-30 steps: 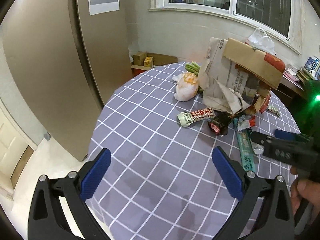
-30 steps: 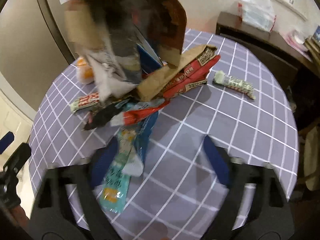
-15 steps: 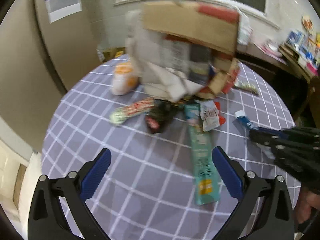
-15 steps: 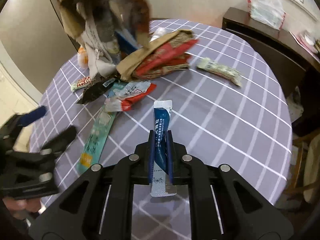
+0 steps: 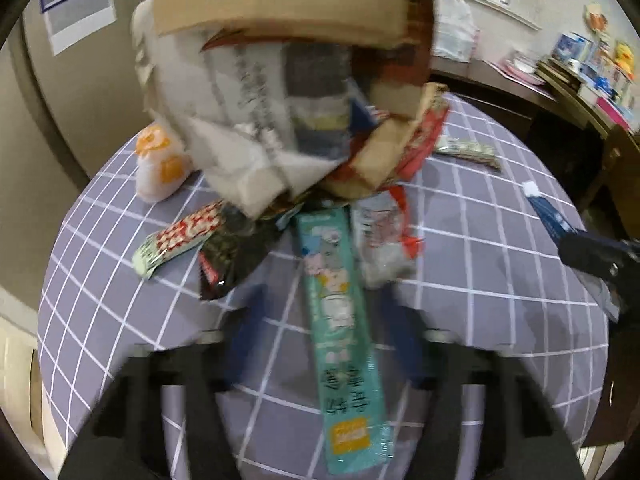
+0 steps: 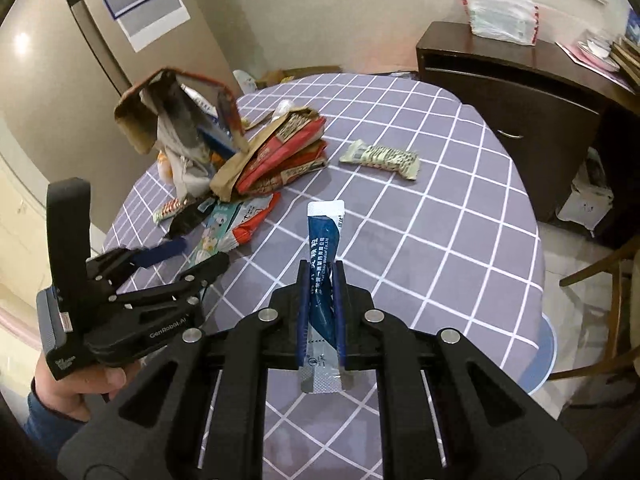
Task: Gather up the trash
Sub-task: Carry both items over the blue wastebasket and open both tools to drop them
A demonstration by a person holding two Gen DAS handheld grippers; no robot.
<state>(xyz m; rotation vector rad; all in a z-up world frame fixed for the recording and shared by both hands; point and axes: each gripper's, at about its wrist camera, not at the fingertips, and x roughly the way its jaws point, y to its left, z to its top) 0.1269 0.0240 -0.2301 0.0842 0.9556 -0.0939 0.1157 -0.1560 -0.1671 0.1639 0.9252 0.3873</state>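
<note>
My right gripper (image 6: 320,276) is shut on a blue sachet (image 6: 323,240) and holds it above the checked round table (image 6: 440,216). My left gripper (image 5: 324,316) is open, its blurred blue fingers either side of a long teal wrapper (image 5: 340,320) on the cloth; it also shows in the right wrist view (image 6: 180,256). A brown paper bag (image 5: 280,4) stuffed with paper stands behind a pile of wrappers (image 6: 280,156). A red-white wrapper (image 5: 180,236), a black wrapper (image 5: 232,256) and a green-white wrapper (image 6: 380,158) lie on the table.
An orange-white pouch (image 5: 158,164) lies at the table's far left. A tall beige fridge (image 6: 48,52) stands behind the table. A dark wooden cabinet (image 6: 520,92) with a white plastic bag (image 6: 500,8) stands to the right. A wooden chair (image 6: 612,308) is at the right edge.
My left gripper has moved forward over the teal wrapper and its fingers have come closer together. My right gripper keeps its hold on the blue sachet and has lifted back from the pile.
</note>
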